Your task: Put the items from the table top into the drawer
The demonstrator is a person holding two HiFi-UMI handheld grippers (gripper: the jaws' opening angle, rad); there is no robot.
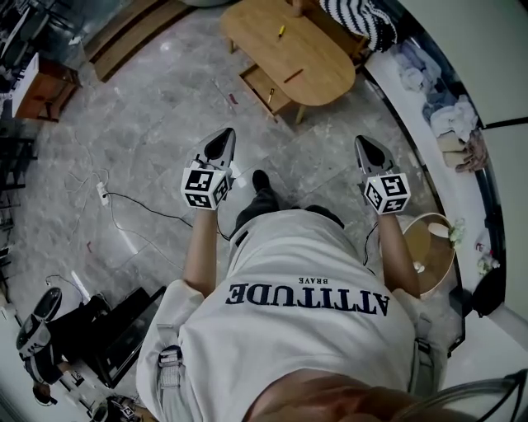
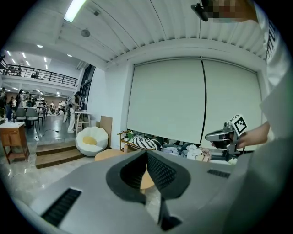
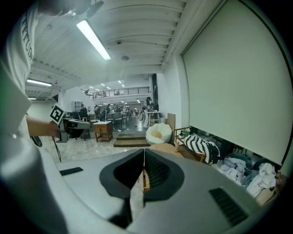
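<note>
Marble floor is leading to the wooden surface (image 1: 318, 62), upper centre, bearing a small yellow item (image 1: 280, 30) above its drawer (image 1: 262, 85). Left hand-held gripper (image 1: 224, 134) and right hand-held gripper (image 1: 362, 141) are showing closed, empty jaws; open one when near.

The desk (image 1: 322, 62) is pale honey-coloured wood. A small yellow item (image 1: 280, 30) lies at its far side and a thin brown item (image 1: 293, 76) nearer. The drawer (image 1: 262, 86) below it is the same light wood. The floor (image 1: 148, 124) is grey marble with paler veining. The left tool (image 1: 221, 142) and right tool (image 1: 369, 148) are grey with black pads, and the cube (image 1: 205, 188) on each has black-and-white square markers. At far right a cushion (image 1: 359, 21) is striped black and white. The person's shirt (image 1: 305, 330) is white with dark lettering. The round bin (image 1: 429, 247) on the right is tan. In the left gripper view, a shell-shaped chair (image 2: 91, 139) is white with a yellow centre.
</note>
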